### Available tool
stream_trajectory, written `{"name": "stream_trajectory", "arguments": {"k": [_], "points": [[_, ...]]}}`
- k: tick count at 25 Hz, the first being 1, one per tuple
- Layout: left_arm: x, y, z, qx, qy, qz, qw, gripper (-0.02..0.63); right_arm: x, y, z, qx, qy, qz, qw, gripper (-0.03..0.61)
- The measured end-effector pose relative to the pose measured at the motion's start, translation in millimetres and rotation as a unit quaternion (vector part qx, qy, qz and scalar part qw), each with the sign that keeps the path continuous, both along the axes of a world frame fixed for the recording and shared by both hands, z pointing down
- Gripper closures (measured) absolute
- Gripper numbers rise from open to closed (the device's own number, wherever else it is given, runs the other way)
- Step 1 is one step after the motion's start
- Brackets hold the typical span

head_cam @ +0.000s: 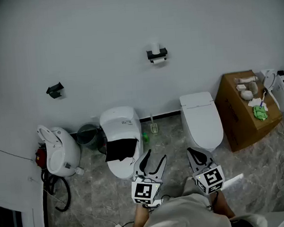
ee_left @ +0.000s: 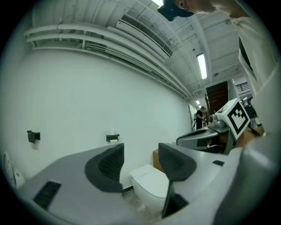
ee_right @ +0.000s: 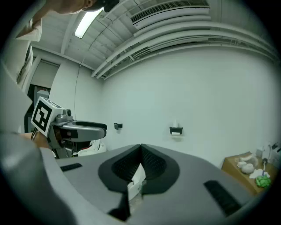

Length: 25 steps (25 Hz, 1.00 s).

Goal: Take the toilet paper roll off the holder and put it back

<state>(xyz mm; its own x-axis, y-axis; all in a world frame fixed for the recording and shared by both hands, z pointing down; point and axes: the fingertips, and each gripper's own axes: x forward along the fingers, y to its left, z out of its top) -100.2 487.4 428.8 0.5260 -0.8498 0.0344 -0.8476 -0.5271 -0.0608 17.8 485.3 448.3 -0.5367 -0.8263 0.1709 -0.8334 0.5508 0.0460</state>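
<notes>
The black toilet paper holder (head_cam: 157,54) is fixed high on the white wall, far ahead of both grippers. A white roll (head_cam: 158,60) hangs under its shelf, and a small white object stands on top. The left gripper view shows the holder (ee_left: 112,137) small, and so does the right gripper view, as holder (ee_right: 176,129). My left gripper (head_cam: 153,164) is held low in front of the person, open, with nothing between its jaws (ee_left: 139,154). My right gripper (head_cam: 199,155) is beside it, its pads shut tip to tip on nothing (ee_right: 141,148).
A second black fitting (head_cam: 55,90) hangs on the wall to the left. Two white toilets (head_cam: 120,136) (head_cam: 201,120) stand against the wall. A cardboard box (head_cam: 247,112) with small items on it stands at the right. A white appliance (head_cam: 59,151) with cables sits at the left.
</notes>
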Motion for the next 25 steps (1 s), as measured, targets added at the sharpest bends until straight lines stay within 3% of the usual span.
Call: {"name": "stream_trajectory", "arguments": {"k": [12, 25], "points": [[1.3, -29.4, -3.4, 0.011, 0.001, 0.005, 0.9999, 0.360, -6.1, -31.7, -2.0, 0.004, -0.012, 0.002, 1.000, 0.581], [20.8, -126.0, 1.8, 0.001, -0.006, 0.000, 1.0000, 0.360, 13.6, -127.0, 5.6, -0.009, -0.013, -0.002, 1.000, 0.582]]}}
